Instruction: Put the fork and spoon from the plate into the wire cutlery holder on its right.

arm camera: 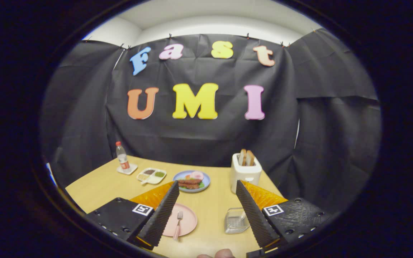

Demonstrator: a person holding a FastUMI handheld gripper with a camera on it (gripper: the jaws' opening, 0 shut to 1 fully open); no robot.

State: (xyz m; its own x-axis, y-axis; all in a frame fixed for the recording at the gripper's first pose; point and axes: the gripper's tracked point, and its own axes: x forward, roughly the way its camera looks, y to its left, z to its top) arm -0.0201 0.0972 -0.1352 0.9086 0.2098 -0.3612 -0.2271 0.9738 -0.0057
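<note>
I have the gripper (206, 200) hanging above the near end of the wooden table (95, 186), its two fingers spread wide with nothing between them but open tabletop. In the lower middle of the frame, tucked against the inner edge of the left finger, sits the pink plate (188, 218), partly hidden by that finger. A fork (178, 224) lies on the plate, tines pointing away from me; I cannot make out a spoon, which may be hidden behind the finger. On the other side of the gap, just inside the right finger, stands the wire cutlery holder (236, 220), its right side covered by that finger. Plate and holder are apart, with bare table between them.

Further back, in the centre of the frame beyond the fingertips, I see a blue plate of food (191, 181). To its right stands a white toaster (245, 172) with bread slices sticking up. Toward the left are a small condiment tray (151, 175) and a bottle (122, 156) on a coaster. A fingertip (224, 253) shows at the bottom.
</note>
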